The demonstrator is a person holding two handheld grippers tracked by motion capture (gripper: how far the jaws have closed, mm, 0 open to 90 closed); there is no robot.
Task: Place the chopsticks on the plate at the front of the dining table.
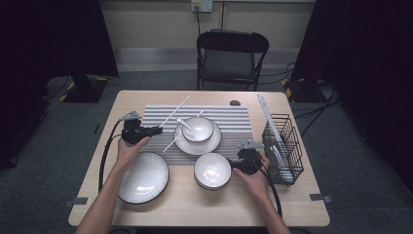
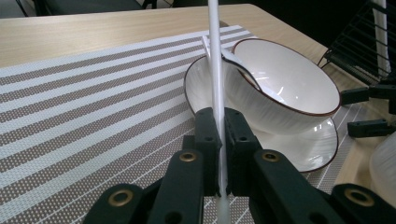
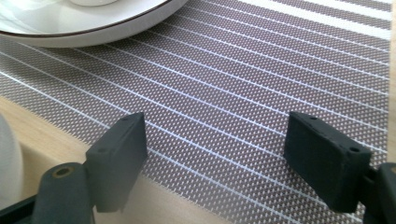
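Here, seen from above, a person works at a wooden bench (image 1: 97, 165) with a tool in each hand. The left tool (image 1: 155, 130), left of centre in the high view, has its jaws pressed together on a thin white chopstick (image 2: 215, 70); in the left gripper view the stick rises straight up the middle of the frame from between the jaws, crossing in front of a white bowl (image 2: 289, 88) that holds a spoon (image 2: 236, 65) and sits on a plate (image 2: 308, 149). A second chopstick (image 1: 176, 110) lies slanted on the striped placemat (image 1: 234, 122) near the top centre. The right tool (image 1: 233, 164), lower right of centre, has its jaws spread wide with nothing between them, hovering over the mat's near edge just beside another bowl (image 1: 212, 170). A large plate (image 1: 144, 177) sits at lower left, a wire rack (image 1: 285, 146) at right. To do this step well, I judge the pinch should stay firm and the stick be carried low and level, clear of the bowl's rim, so it neither swivels nor knocks the spoon.
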